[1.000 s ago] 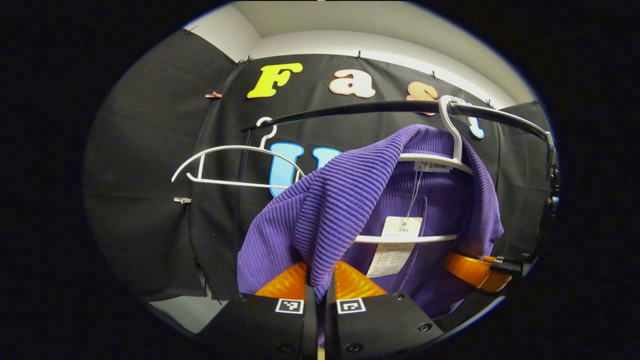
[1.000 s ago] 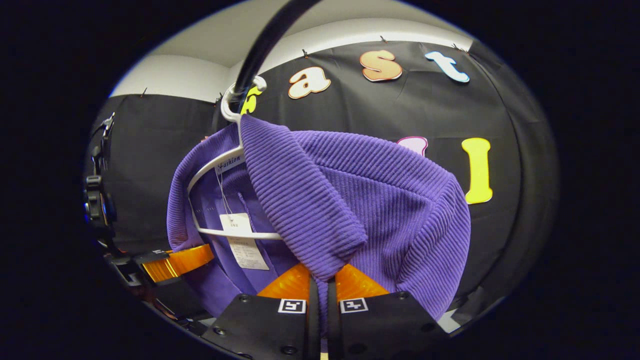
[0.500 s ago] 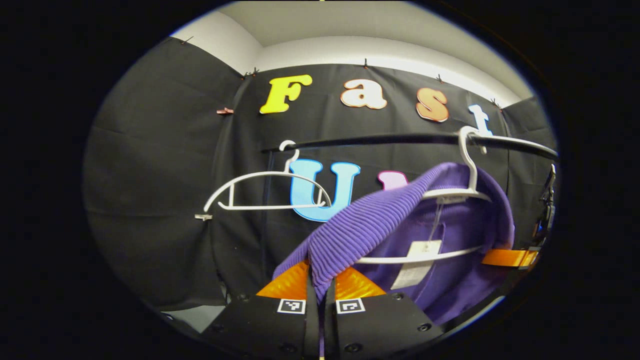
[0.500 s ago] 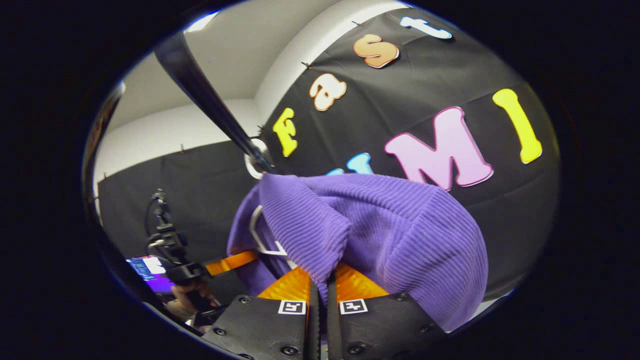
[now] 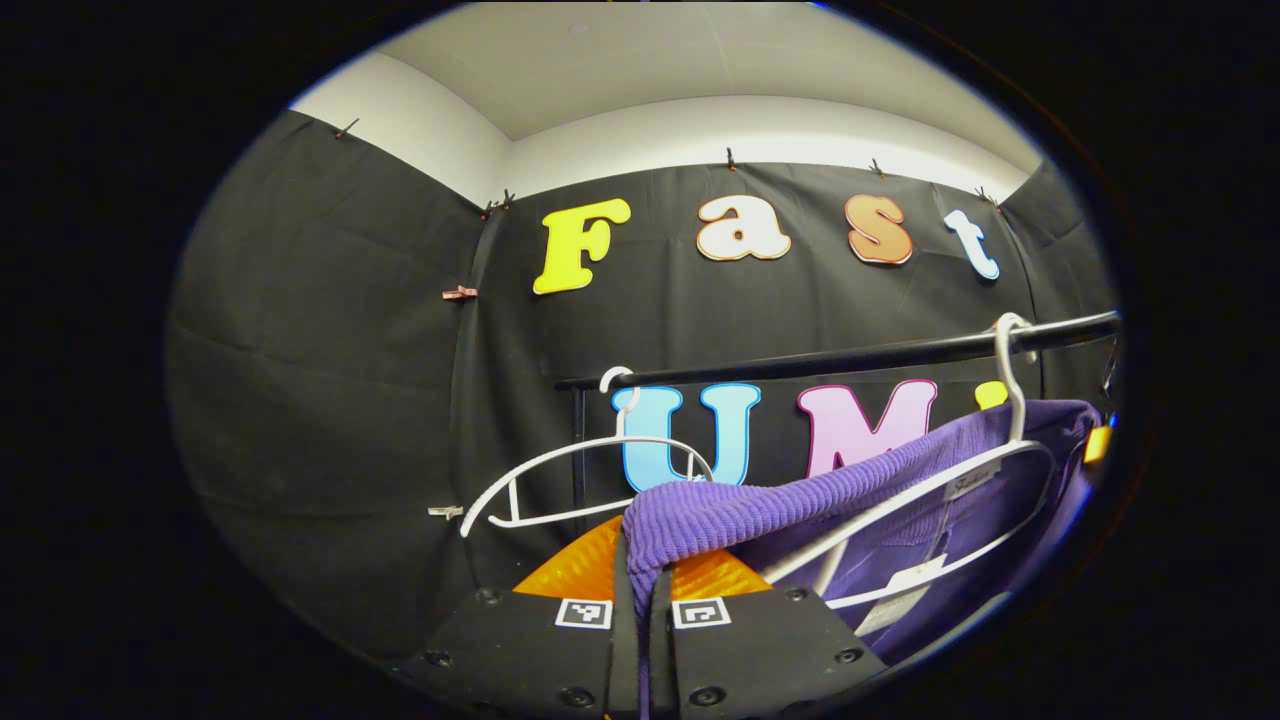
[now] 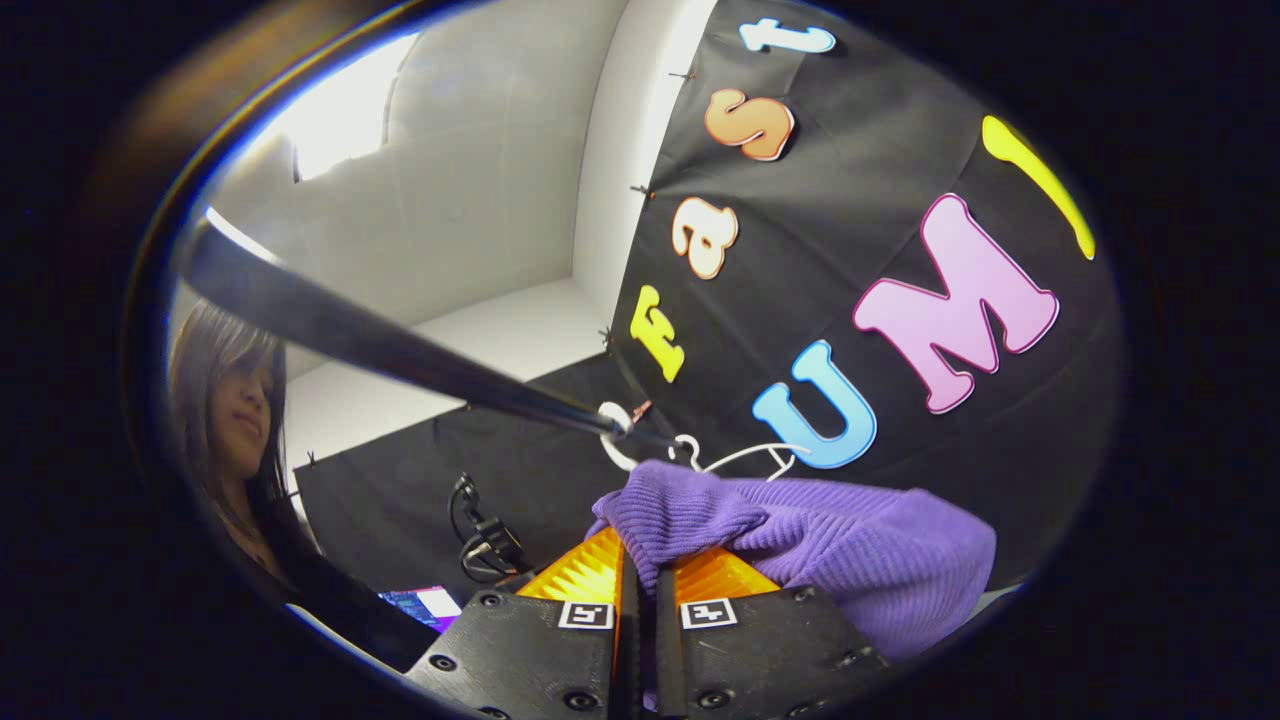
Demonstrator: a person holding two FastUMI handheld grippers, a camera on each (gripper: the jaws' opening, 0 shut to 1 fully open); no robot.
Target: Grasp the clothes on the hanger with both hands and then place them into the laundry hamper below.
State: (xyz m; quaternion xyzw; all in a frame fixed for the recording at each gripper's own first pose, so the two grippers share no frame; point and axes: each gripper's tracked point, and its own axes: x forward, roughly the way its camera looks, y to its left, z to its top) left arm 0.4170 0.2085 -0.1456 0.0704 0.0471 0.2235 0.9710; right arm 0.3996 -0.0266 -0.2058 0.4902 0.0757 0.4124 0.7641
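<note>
The sweater (image 5: 900, 480) is purple with a ribbed knit, hangers (image 5: 590, 480) are white, rail (image 5: 850, 355) is black, and the gripper fingers (image 5: 575, 560) are orange on black bodies with little black-and-white square markers.

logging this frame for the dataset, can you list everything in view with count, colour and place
sweater: 1, purple ribbed knit, partly on the right hanger, pinched at both ends
hangers: 2, white; one bare at the rail's left, one tilted under the sweater
rail: 1, black, across the wall
tag: 1, white, inside the sweater
cloth wall: black, clipped up behind
screen: 1, lit, low in the right gripper view
person: 1, at that view's left edge
left hand-held gripper: black, orange fingers, shut on sweater
right hand-held gripper: same, shut on sweater
</note>
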